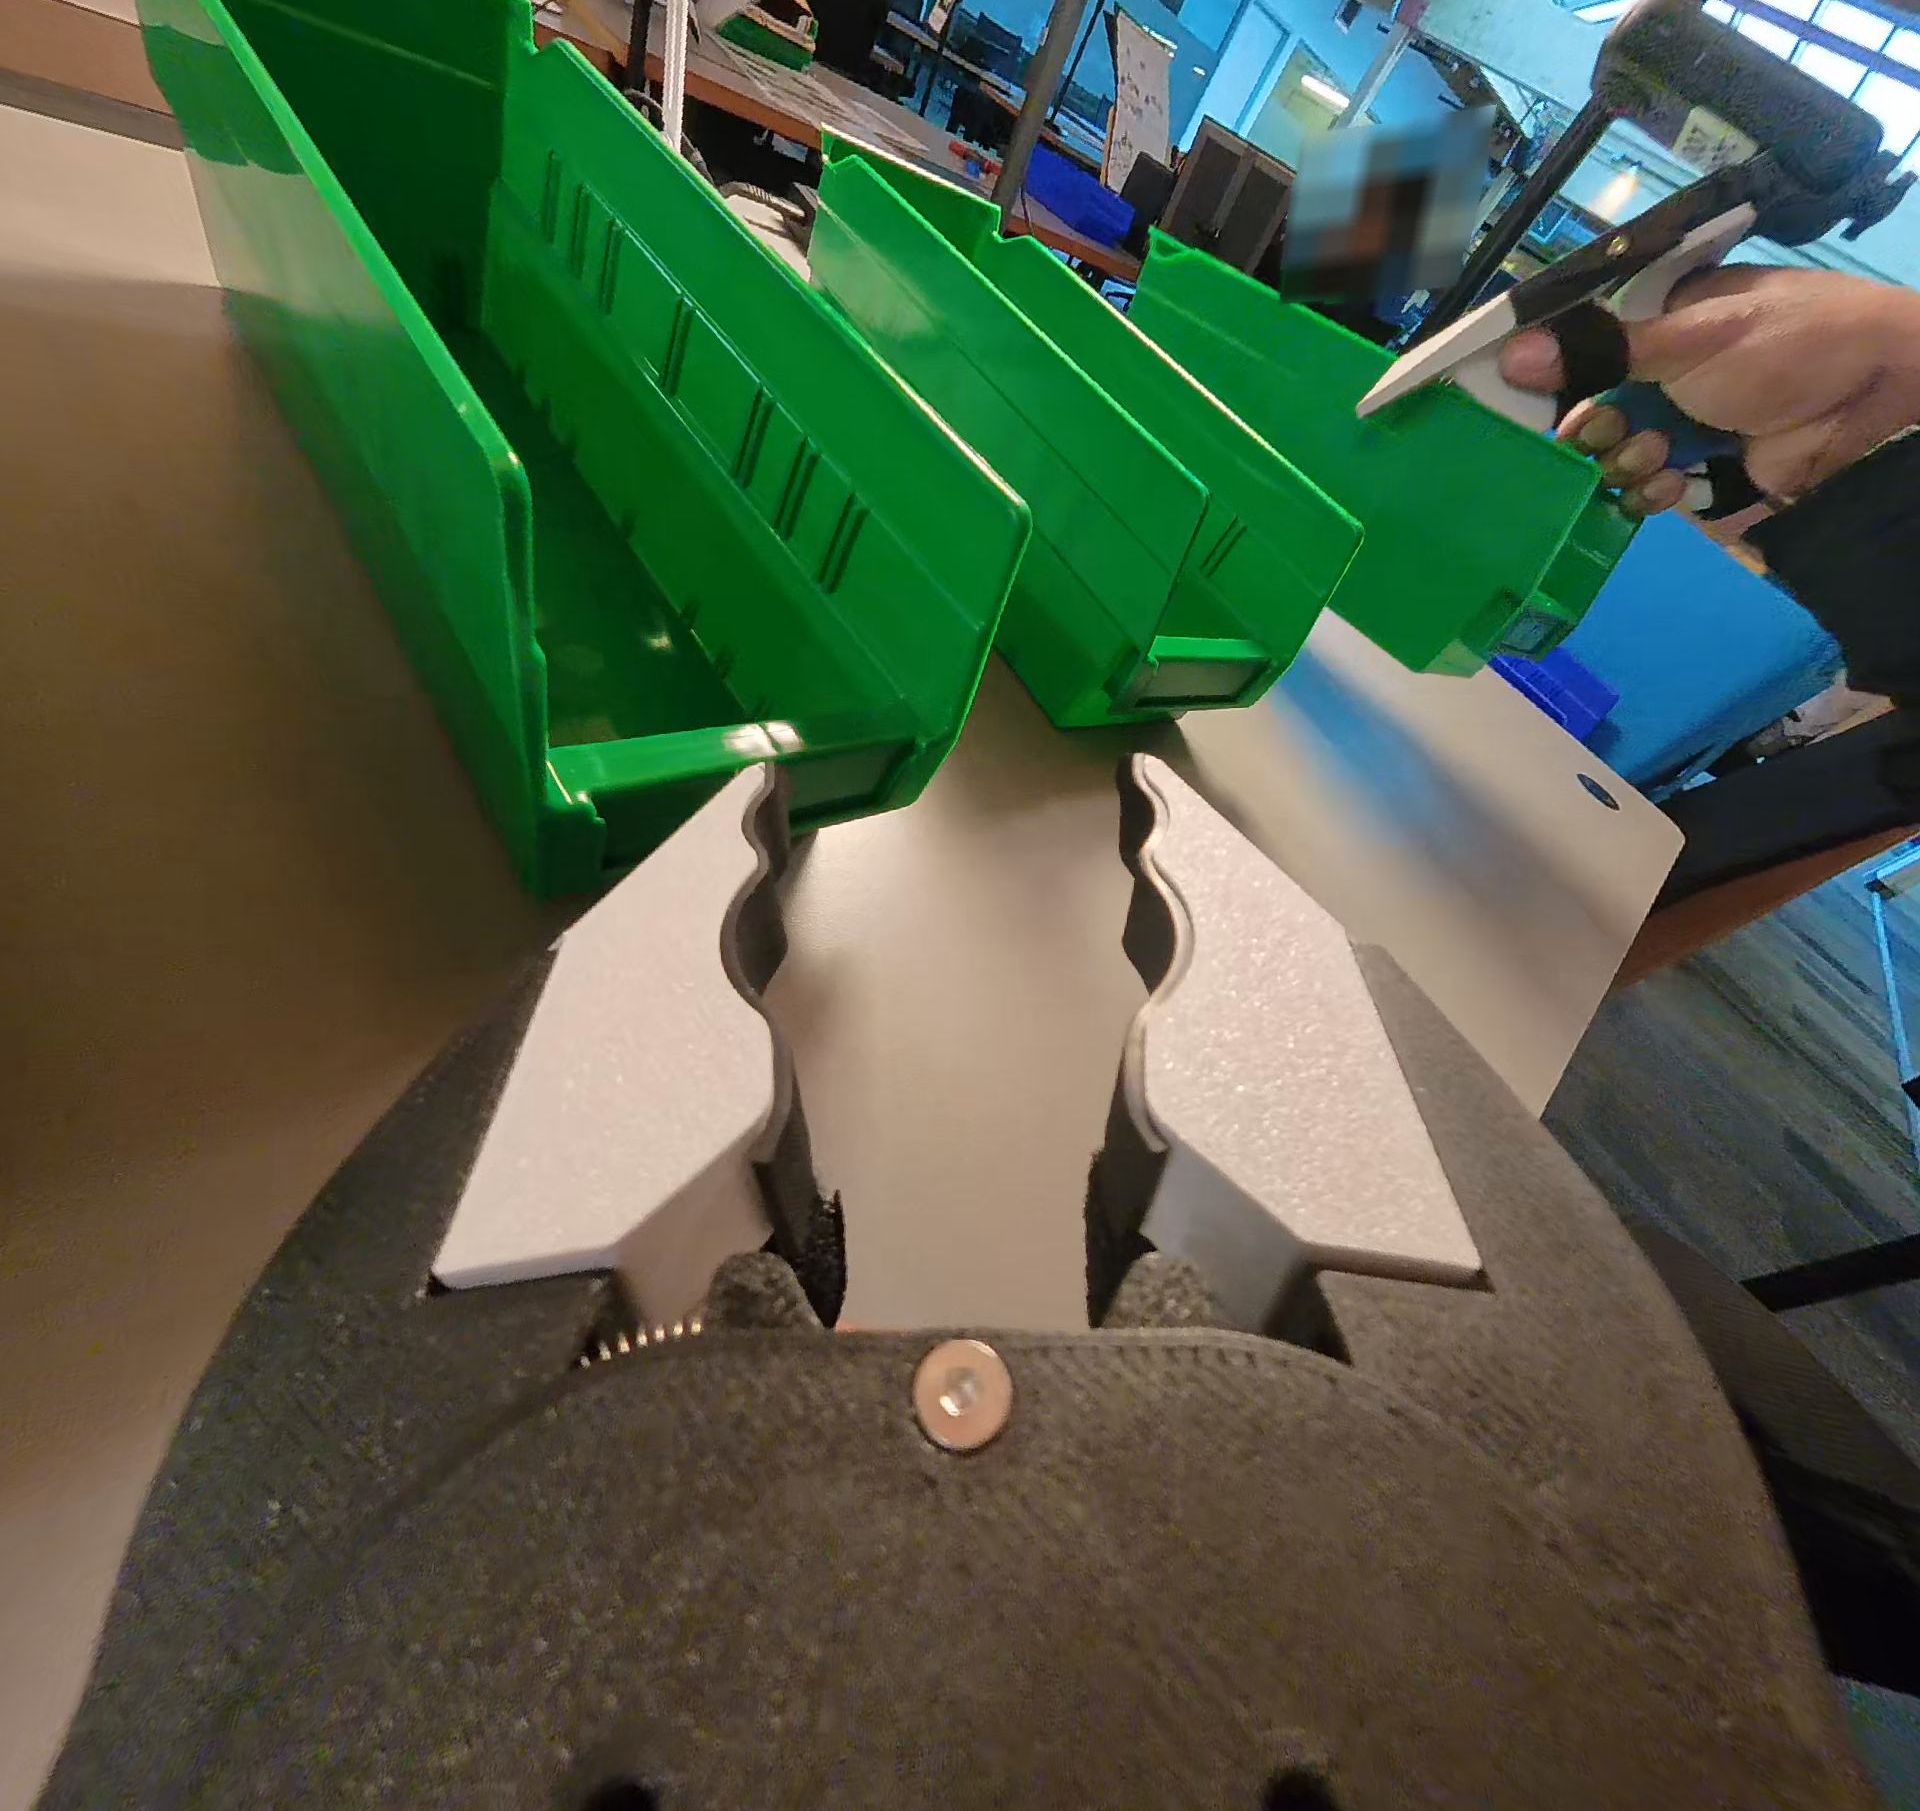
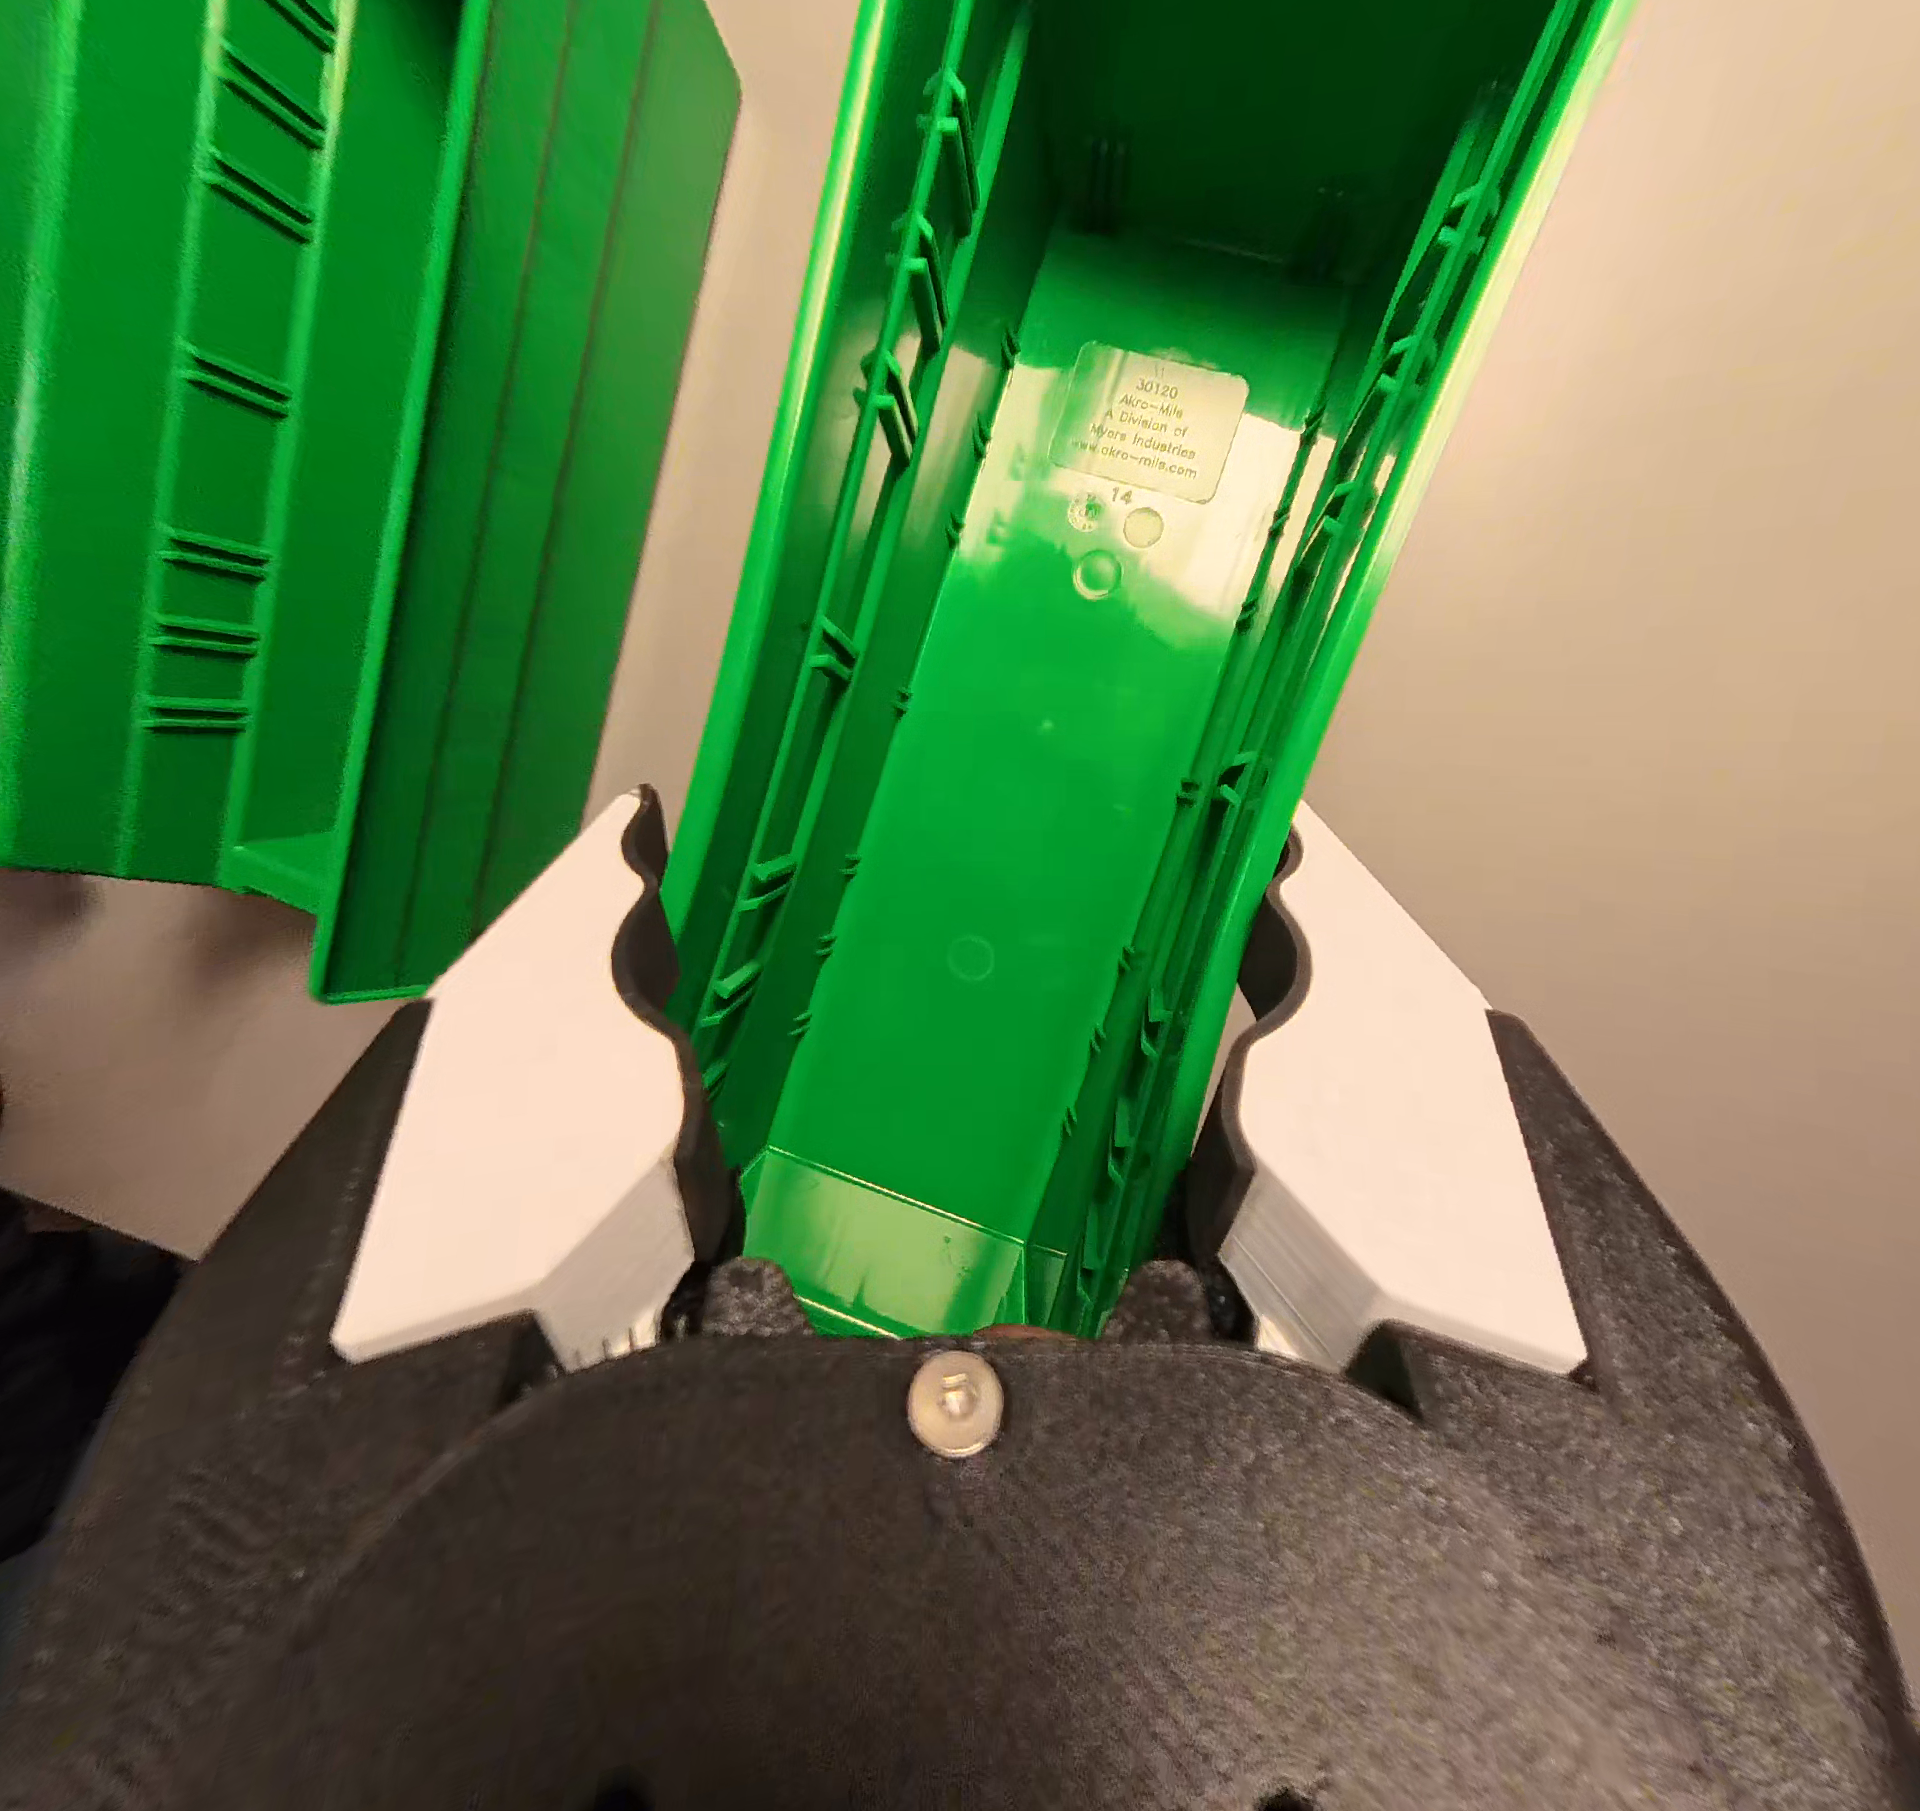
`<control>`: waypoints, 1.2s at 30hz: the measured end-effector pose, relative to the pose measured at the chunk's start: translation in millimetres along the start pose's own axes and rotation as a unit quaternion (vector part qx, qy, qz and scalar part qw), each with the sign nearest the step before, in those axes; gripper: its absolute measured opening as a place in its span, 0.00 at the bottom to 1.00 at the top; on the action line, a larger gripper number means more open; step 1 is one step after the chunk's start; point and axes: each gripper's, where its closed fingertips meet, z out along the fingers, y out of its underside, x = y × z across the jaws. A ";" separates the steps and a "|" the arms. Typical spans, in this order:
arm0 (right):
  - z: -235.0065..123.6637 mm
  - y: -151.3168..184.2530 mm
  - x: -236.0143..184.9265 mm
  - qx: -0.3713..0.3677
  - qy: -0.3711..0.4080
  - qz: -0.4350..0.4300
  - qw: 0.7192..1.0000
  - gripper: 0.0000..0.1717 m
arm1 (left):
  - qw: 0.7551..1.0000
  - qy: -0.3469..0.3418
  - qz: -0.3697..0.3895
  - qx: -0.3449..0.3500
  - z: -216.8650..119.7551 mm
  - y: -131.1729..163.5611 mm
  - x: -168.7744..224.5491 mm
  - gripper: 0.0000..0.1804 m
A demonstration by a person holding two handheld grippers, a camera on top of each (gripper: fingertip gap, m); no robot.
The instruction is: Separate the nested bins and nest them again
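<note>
Grey tabletop [image 1: 956, 1034] is bare under the left gripper [image 1: 951, 774], which hovers with its jaws partly apart and nothing between them; only the table is seen through the gap. Its left fingertip [image 1: 748, 805] sits just at the front lip of the near bin [image 1: 665, 473], whether touching cannot be told.

Right gripper [image 2: 966, 878] is spread wide around the far bin [image 2: 1049, 722]. The left pad [image 2: 649, 940] lies against one side wall and the right pad [image 2: 1273, 940] against the other, so the bin is judged held across its width; from the left view it looks raised at the table's right end.

Risks, near to far:
- Near bin could be nudged by the left fingertip if the gripper is pushed forward.
- Thin side walls may flex under the squeeze, so the bin could twist or slip out.
- The long bin is held near one end only, so the free end may droop and catch the middle bin [image 1: 1101, 514] when it is lowered in to nest.
- Skewed entry could jam the ribs and drag the lower bin along the smooth top.

Beyond the table edge a carpeted floor [image 1: 1756, 1086], blue crates [image 1: 1558, 691], desks, a stand pole [image 1: 1060, 26] and tall windows [image 1: 1849, 26] are seen: a workshop hall.
</note>
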 end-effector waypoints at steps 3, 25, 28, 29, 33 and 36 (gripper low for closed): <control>-14.9 -13.1 -17.3 0.032 -0.034 0.006 0.999 0.65 | 1.000 0.000 0.000 0.001 -0.1 -0.1 -0.1 0.35; 3.1 -72.0 -168.4 0.076 -0.171 0.070 0.980 0.68 | 1.000 0.007 -0.007 0.007 -2.8 -1.0 1.7 0.34; 13.6 -68.0 -162.5 0.076 -0.144 0.074 0.984 0.68 | 1.000 0.008 -0.008 0.007 -3.0 -1.1 1.6 0.34; 16.1 -67.2 -162.8 0.076 -0.140 0.074 0.984 0.68 | 1.000 0.008 -0.008 0.007 -2.9 -1.1 1.5 0.34; 26.7 -65.3 -165.0 0.070 -0.104 0.062 0.990 0.69 | 1.000 0.007 -0.005 0.006 -2.9 -0.8 1.6 0.34; 34.8 -65.5 -166.6 0.061 -0.069 0.044 0.995 0.69 | 1.000 0.005 -0.003 0.005 -2.9 -0.2 1.9 0.34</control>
